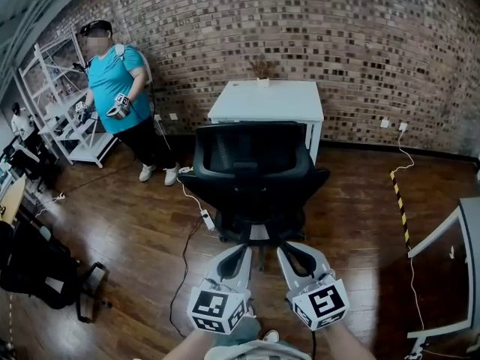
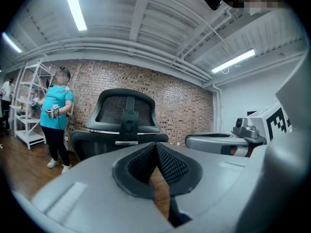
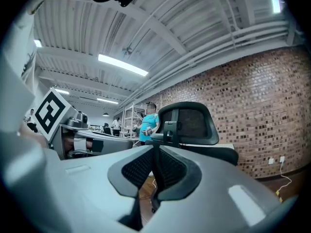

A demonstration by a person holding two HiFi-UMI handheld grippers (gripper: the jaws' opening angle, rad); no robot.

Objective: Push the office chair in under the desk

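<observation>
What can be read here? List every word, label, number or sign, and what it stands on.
No readable words or numbers in any view.
The marker cube on the left tool: black-and-white square pattern, no letters.
The marker cube on the right tool: the same.
The striped floor tape: yellow and black bars, no text.

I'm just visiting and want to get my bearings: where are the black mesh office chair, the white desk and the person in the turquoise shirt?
black mesh office chair (image 1: 251,156): head view, backrest.
white desk (image 1: 279,103): head view, bare top.
person in the turquoise shirt (image 1: 112,77): head view, chest.
</observation>
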